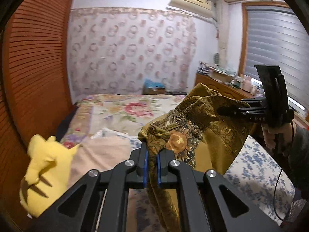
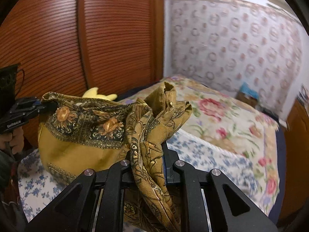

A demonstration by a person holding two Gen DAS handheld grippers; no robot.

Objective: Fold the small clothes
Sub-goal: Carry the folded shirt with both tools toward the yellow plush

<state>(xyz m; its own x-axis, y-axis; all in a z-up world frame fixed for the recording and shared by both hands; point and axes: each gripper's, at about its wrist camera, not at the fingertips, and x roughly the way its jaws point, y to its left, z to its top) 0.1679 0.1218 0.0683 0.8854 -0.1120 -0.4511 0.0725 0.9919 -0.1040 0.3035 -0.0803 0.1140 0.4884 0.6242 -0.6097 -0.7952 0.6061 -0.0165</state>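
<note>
left gripper (image 1: 152,162): jaws pinching a bunched edge of the mustard floral garment (image 1: 212,135)
right gripper (image 2: 147,164): jaws pinching the opposite edge
garment: slack, hanging between the grippers above the bed (image 2: 222,154)
do: pull apart till flat, then lower
beyond: yellow plush toy (image 1: 44,172)

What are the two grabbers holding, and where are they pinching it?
Both hold the mustard floral cloth above the bed. The left gripper and the right gripper each pinch a bunched edge of it.
</note>
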